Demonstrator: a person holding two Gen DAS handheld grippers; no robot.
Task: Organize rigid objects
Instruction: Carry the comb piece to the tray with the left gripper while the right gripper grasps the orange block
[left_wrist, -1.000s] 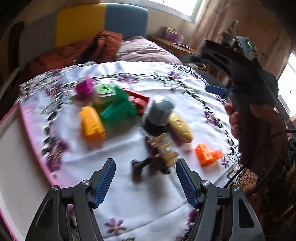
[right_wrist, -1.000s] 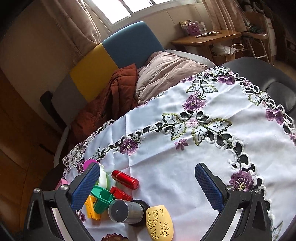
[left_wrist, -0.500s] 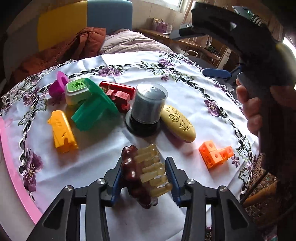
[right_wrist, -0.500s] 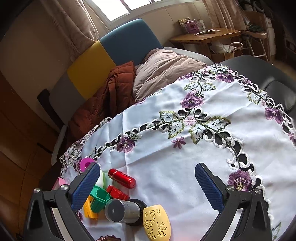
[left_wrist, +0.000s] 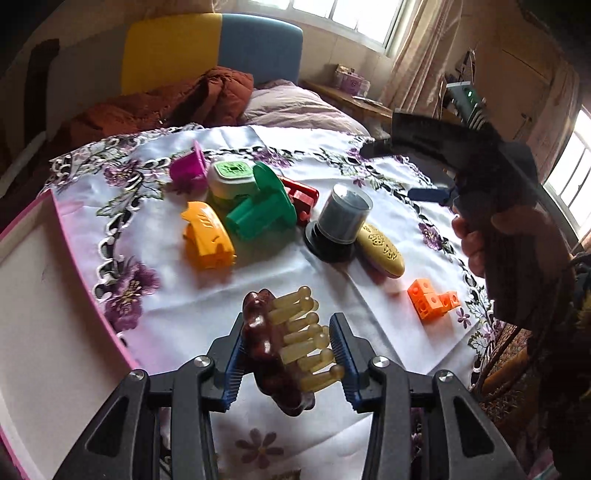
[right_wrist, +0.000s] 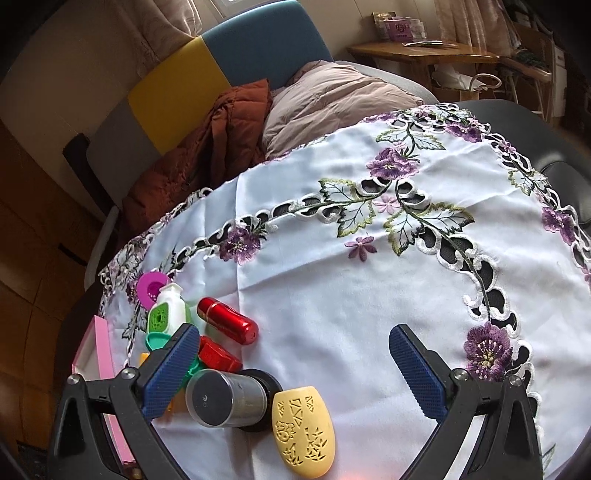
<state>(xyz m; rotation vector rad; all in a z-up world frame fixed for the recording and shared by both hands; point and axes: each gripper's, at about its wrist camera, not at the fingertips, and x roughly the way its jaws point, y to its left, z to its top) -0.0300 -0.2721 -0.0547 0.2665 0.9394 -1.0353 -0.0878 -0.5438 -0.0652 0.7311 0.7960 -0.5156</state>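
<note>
My left gripper (left_wrist: 290, 347) is shut on a dark brown massage brush with pale knobs (left_wrist: 284, 343), held above the white flowered tablecloth (left_wrist: 177, 295). Beyond it lie an orange toy (left_wrist: 207, 236), a green piece (left_wrist: 258, 210), a grey lidded canister (left_wrist: 341, 221), a yellow oval case (left_wrist: 382, 249) and orange cubes (left_wrist: 432, 302). My right gripper (right_wrist: 295, 365) is open over bare cloth, with the canister (right_wrist: 225, 397), the yellow case (right_wrist: 303, 428) and a red tube (right_wrist: 227, 321) at its lower left. It also shows in the left wrist view, held by a hand (left_wrist: 476, 236).
A pink-rimmed white tray (left_wrist: 48, 295) lies at the table's left edge. A magenta cup (left_wrist: 188, 170), a green-and-white bottle (left_wrist: 232, 177) and red blocks (left_wrist: 299, 195) crowd the far pile. A sofa with a rust jacket (right_wrist: 207, 147) and pillow stands behind the table.
My left gripper closed on the brown massage brush and lifted it off the cloth toward me. The right gripper sank slightly and tilted, staying open.
</note>
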